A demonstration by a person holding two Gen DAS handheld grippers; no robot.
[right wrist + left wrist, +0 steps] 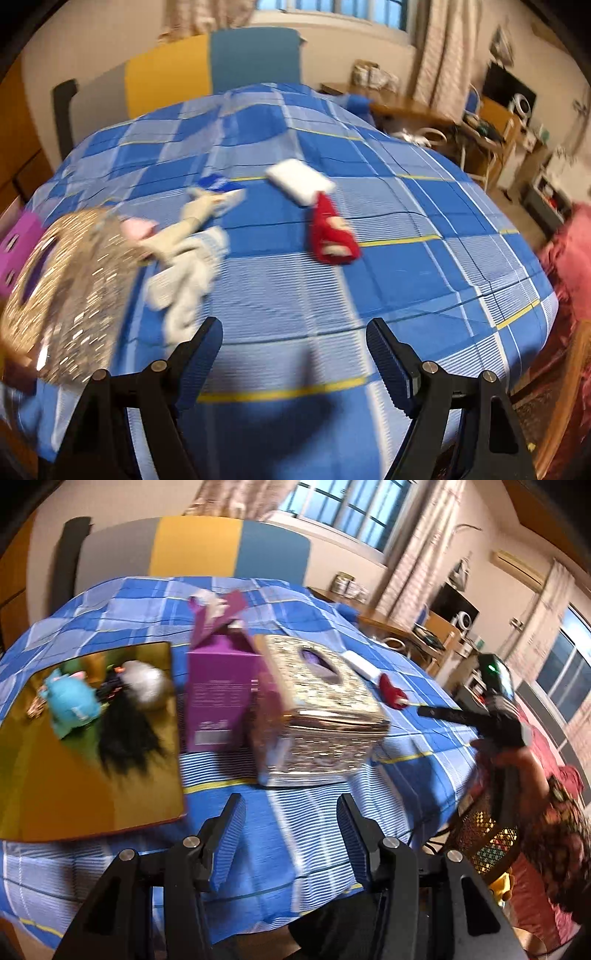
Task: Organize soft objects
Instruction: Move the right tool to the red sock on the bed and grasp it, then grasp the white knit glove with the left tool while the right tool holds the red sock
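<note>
A golden tray (92, 797) lies on the left of the checked blue cloth and holds a light blue plush (72, 705), a black furry toy (125, 734) and a grey plush (146, 683). My left gripper (291, 812) is open and empty above the cloth in front of the gold tissue box (321, 716). My right gripper (295, 339) is open and empty; it also shows in the left wrist view (436, 712). A red soft toy (332, 232), a white pad (301, 179), a beige and pink doll (177, 232) and a pale cloth (188, 280) lie ahead of it.
A purple carton (218, 690) with open flaps stands between the tray and the tissue box. The tissue box also shows at the left of the right wrist view (66, 295). A multicoloured headboard (195, 550) stands behind. A desk and shelves (480, 122) are at the right.
</note>
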